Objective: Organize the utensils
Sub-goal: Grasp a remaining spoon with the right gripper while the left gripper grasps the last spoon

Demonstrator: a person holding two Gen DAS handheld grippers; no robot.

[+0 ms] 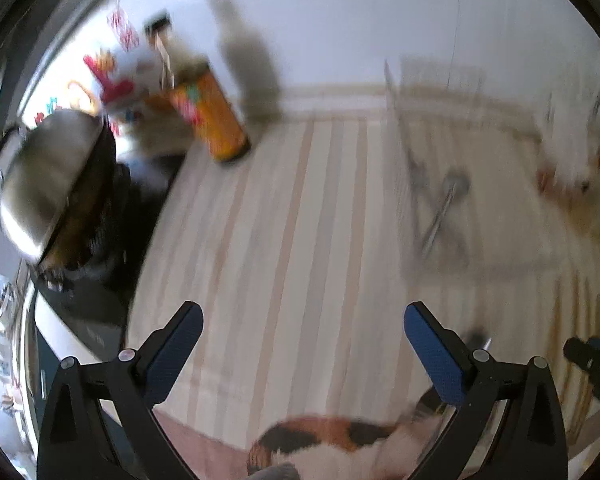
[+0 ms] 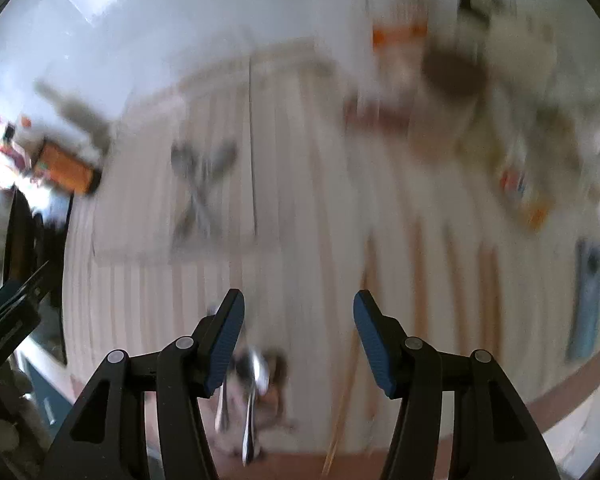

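Both grippers tilting steeply down over the striped mat [image 1: 300,220]

Left gripper [image 1: 302,354] is hanging wide open and empty; the right gripper [image 2: 298,346] is standing part open, a spoon [image 2: 256,384] lying loose below its jaws; two utensils [image 2: 202,188] are lying crossed farther off

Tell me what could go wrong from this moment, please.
1. A calico cat lies at the table edge under the open left claw; lowering could hit or startle it.
2. The spoon near the edge, below the open right claw, might get knocked off.
3. Both views are blurred, so aiming may be poor.
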